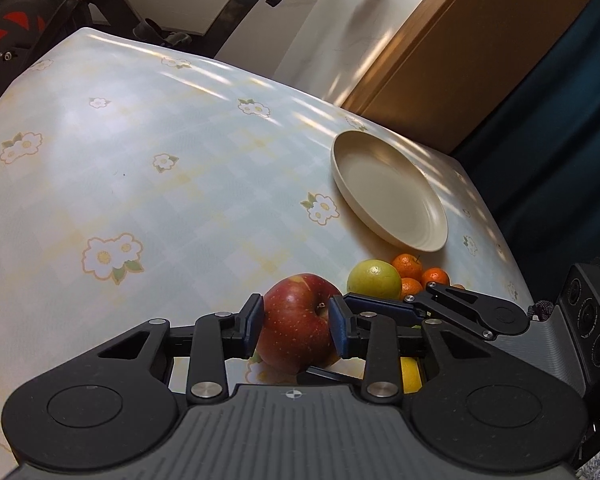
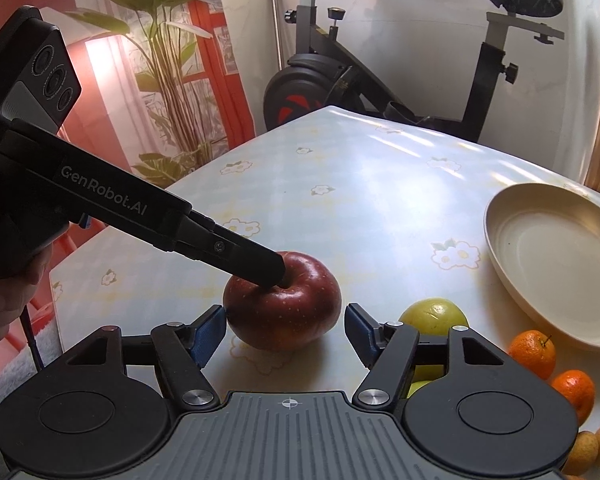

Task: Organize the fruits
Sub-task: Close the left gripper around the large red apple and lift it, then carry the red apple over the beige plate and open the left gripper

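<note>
On flowered tablecloth [image 2: 380, 208], left to right:

Left gripper [image 1: 296, 330]: black linkage arms, blue pads; closed narrow on red apple [image 1: 296, 320], pads pressing both flanks. Seen from right wrist as long black arm angled down onto apple's crown beside the stem hollow.

Red apple: centre foreground, resting on cloth. Round, squat, waxy speckled skin, dimpled top. Judged firm and fairly heavy, slick when polished, bruising under hard pinch. Best taken across widest girth, pads level, not at sloping shoulders.

Right gripper [image 2: 286, 334]: jaws partly spread, straddling apple's near side; left pad just beside skin, right pad apart. Nothing held.

Green apple [image 2: 434, 316]: just right of red apple, smooth, matte, round; partly hidden behind right gripper's linkage.

Mandarins [image 2: 532, 354]: small orange cluster near green apple, pebbled peel. Judged light, soft, yielding to squeeze.

Brownish small fruits [image 2: 592, 448]: lower right edge, kind not clear.

Cream dish [image 2: 496, 240]: far right, shallow, oval-looking, glossy, hard-rimmed, holding nothing; likely destination.

Exercise bike [image 2: 340, 76]: beyond table, black metal frame.
</note>
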`<control>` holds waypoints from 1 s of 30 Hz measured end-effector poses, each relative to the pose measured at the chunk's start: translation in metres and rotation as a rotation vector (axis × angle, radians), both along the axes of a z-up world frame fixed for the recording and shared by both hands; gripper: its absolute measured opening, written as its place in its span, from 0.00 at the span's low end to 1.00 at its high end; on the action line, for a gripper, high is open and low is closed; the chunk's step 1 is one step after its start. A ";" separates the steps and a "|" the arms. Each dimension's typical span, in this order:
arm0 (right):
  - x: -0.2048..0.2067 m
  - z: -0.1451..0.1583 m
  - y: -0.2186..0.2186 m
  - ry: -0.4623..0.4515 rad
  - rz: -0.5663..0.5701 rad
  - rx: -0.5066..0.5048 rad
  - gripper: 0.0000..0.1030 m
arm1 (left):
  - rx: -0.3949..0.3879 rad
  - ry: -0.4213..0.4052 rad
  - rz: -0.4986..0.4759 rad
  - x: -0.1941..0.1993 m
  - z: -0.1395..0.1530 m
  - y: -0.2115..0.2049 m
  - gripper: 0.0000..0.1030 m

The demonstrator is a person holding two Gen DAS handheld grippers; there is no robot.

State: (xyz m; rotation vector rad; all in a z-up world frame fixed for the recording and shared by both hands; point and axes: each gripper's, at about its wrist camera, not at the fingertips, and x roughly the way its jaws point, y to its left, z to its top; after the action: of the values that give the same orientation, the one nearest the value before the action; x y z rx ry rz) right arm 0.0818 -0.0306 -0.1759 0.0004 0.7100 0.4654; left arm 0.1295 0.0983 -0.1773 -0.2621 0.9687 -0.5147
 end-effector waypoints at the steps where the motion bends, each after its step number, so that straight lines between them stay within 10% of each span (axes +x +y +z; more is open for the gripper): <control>1: 0.001 0.000 0.000 0.000 0.002 -0.002 0.60 | 0.001 0.000 0.000 0.000 0.000 0.001 0.36; 30: -0.005 0.005 0.000 -0.062 0.001 -0.007 0.62 | 0.002 -0.043 -0.014 -0.001 0.011 -0.005 0.36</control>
State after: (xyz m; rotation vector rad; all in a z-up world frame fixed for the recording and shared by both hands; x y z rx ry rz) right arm 0.0768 -0.0309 -0.1705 -0.0205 0.6504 0.4616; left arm 0.1283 0.0934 -0.1659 -0.2420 0.9295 -0.5301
